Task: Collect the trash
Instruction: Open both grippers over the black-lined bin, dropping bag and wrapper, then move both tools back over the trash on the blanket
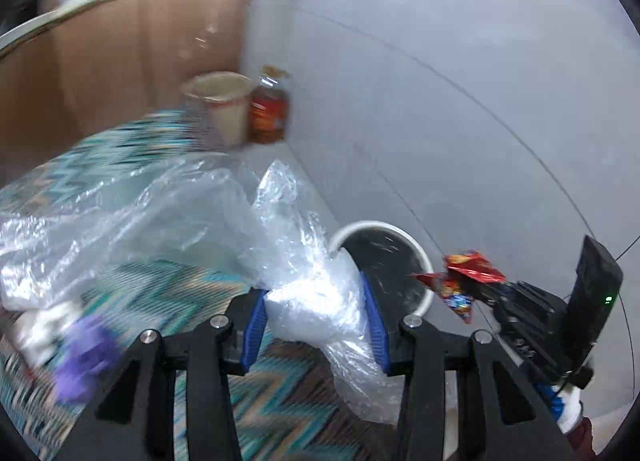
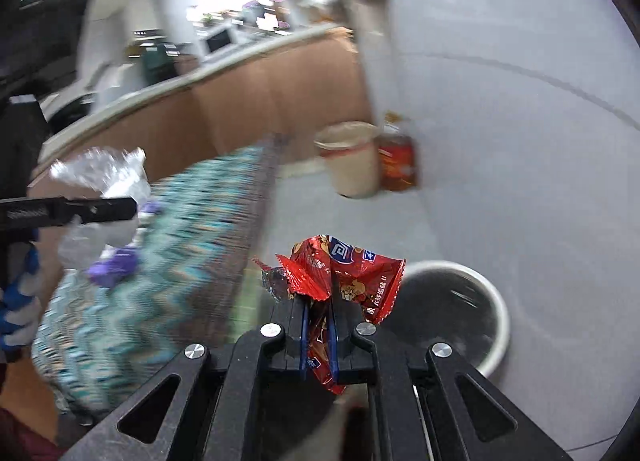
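My left gripper [image 1: 316, 321] is shut on a crumpled clear plastic bag [image 1: 172, 213] that spreads up and left over the patterned cloth. My right gripper [image 2: 319, 325] is shut on a crumpled red snack wrapper [image 2: 344, 269]; it also shows in the left wrist view [image 1: 464, 277] at the right, held over the rim of the bin. A white-rimmed dark trash bin [image 1: 392, 261] stands on the floor just beyond both grippers; in the right wrist view it [image 2: 452, 309] lies to the right of the wrapper. The left gripper with the bag [image 2: 100, 181] shows at the left there.
A teal zigzag-patterned cloth [image 1: 132, 157] covers the surface on the left. A purple item [image 1: 84, 357] lies on it. A beige bucket [image 1: 220, 105] and an amber bottle with a red label [image 1: 268, 109] stand on the grey tiled floor [image 1: 460, 101] by a wooden counter [image 1: 120, 49].
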Tool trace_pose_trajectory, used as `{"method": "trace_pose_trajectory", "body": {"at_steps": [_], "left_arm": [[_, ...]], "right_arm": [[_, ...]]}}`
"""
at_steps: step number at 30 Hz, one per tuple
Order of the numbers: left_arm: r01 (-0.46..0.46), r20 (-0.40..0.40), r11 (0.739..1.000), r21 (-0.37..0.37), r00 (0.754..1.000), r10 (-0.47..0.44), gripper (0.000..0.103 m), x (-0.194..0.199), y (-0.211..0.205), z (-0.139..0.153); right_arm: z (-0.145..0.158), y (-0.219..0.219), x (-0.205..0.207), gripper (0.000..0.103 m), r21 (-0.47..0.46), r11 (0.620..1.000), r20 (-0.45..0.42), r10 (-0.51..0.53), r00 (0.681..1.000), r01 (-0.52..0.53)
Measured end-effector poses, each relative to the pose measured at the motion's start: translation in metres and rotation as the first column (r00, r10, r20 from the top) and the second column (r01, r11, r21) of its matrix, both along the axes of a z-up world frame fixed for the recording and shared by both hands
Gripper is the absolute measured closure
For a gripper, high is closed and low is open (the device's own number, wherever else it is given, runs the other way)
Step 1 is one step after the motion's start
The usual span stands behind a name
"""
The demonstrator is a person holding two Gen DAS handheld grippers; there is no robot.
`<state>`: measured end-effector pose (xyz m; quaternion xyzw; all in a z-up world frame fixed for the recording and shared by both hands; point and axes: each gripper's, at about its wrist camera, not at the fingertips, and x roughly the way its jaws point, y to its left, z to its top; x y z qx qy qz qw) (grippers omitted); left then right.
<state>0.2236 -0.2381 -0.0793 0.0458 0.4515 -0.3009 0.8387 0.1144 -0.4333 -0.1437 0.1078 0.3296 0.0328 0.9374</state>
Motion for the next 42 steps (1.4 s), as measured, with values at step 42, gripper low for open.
{"method": "trace_pose_trajectory", "body": {"at_steps": [42], "left_arm": [[0.076, 0.009, 0.995, -0.072, 0.997, -0.075, 0.054, 0.021, -0.073, 0.0]], "right_arm": [[0.014, -0.049, 0.003, 0.063, -0.071, 0.987, -0.002, -0.148, 0.989, 0.148]]}}
